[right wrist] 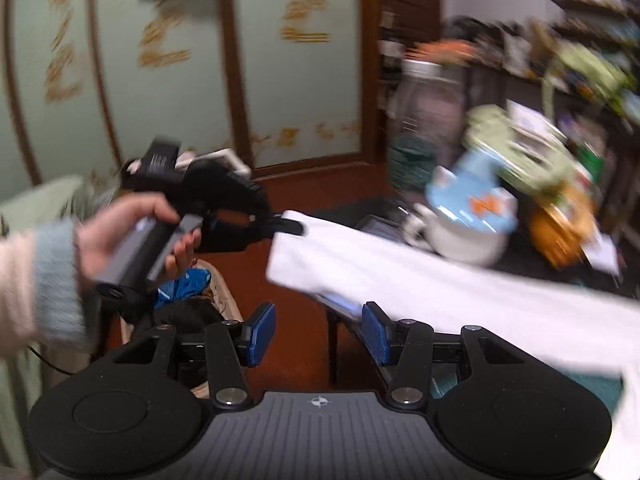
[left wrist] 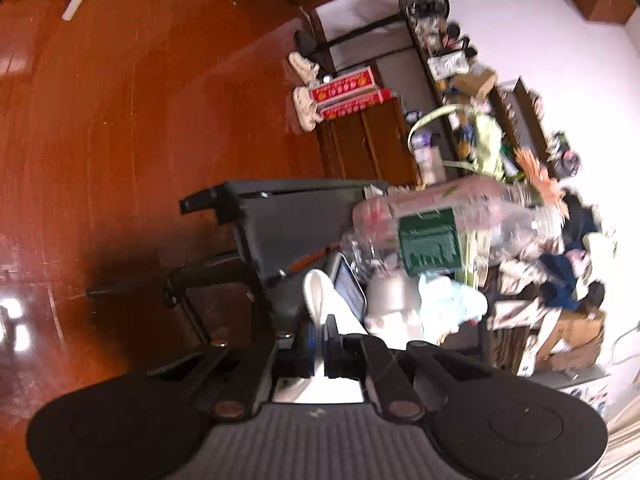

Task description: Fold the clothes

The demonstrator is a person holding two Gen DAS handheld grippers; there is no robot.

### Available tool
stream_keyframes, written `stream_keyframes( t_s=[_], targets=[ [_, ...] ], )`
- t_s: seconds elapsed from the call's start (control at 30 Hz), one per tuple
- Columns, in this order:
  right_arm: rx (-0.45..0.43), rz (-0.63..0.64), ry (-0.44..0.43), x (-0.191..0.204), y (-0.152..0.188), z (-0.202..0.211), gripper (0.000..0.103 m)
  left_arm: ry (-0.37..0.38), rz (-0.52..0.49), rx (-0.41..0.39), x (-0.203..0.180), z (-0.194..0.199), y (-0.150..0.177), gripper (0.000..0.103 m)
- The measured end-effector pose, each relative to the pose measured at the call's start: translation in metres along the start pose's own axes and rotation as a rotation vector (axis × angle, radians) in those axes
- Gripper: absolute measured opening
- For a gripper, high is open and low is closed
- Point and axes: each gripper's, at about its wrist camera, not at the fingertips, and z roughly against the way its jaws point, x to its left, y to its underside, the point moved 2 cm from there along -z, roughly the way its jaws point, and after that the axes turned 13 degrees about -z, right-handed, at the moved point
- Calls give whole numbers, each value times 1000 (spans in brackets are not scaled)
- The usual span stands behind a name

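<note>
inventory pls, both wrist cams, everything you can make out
white cloth: 1, white, held up in the air, one end pinched in the left gripper
plastic bottle: 1, clear with a green label, amid the clutter
electric fan: 1, black, by the white wall
printed boxes: 2, red, on a wooden cabinet
slippers: 2, cream, beside the boxes
blue-and-white item: 1, orange mark, behind the cloth; too blurred to name
wooden floor: 1, reddish brown
left gripper: 1, black, shut on the cloth
right gripper: 1, black with blue pads, open, empty
hand: 1, holding the left gripper's handle
</note>
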Motion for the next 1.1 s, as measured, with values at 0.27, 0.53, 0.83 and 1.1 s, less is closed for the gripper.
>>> stream_keyframes(
  t_s=[0.27, 0.53, 0.83, 1.1],
  targets=[
    [-36, 144, 152, 44, 5, -60, 47, -15, 158, 110, -19, 5, -8, 3],
    [-96, 312, 399, 85, 17, -106, 47, 11, 356, 136, -15, 4, -2, 3],
    [-225, 347, 552, 85, 19, -104, 5, 33, 424, 162, -26, 3, -1, 3],
    [-282, -31, 147, 50, 0, -22, 10, 38, 338, 177, -50, 2, 0, 3]
  ],
)
